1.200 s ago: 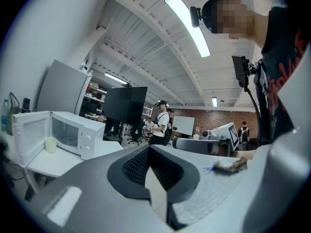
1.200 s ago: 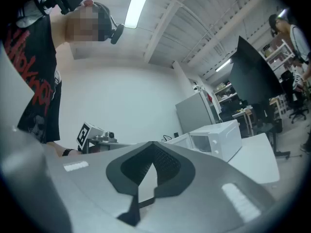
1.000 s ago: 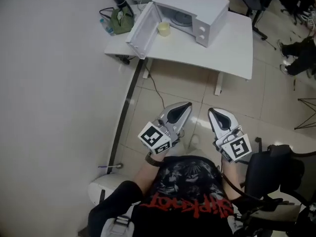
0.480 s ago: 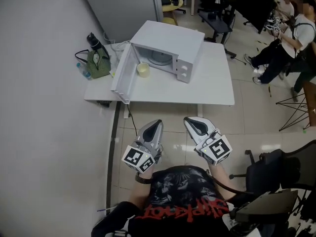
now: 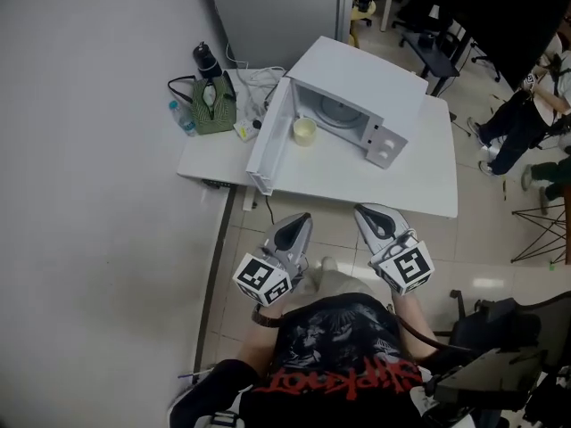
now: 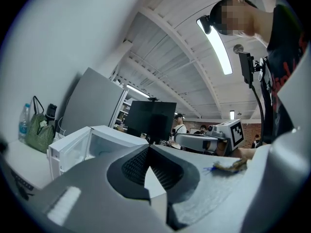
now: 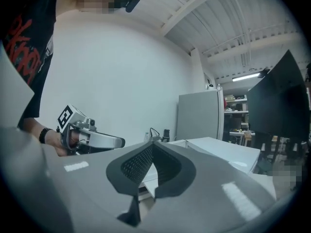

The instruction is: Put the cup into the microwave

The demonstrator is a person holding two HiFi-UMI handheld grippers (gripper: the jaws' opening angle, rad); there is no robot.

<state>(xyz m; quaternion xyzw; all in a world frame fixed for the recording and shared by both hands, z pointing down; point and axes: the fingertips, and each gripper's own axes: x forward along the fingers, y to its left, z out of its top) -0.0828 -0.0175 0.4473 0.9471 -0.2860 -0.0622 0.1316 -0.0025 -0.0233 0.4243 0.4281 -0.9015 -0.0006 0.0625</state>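
Note:
A white microwave stands on a white table with its door swung open to the left. A pale yellow cup sits at the mouth of the oven, beside the door. Both grippers hover over the floor just short of the table's front edge, pointing at it. My left gripper is shut and empty; in its own view the fingertips meet, with the microwave beyond. My right gripper is shut and empty too, and its fingertips touch.
A green bag, a black bottle, a water bottle and cables lie on the table's left end. A grey cabinet stands behind, a wall runs along the left, and an office chair is at the lower right. Seated people are at the right.
Both grippers have moved forward together and now hang just short of the table's front edge. Both stayed shut.

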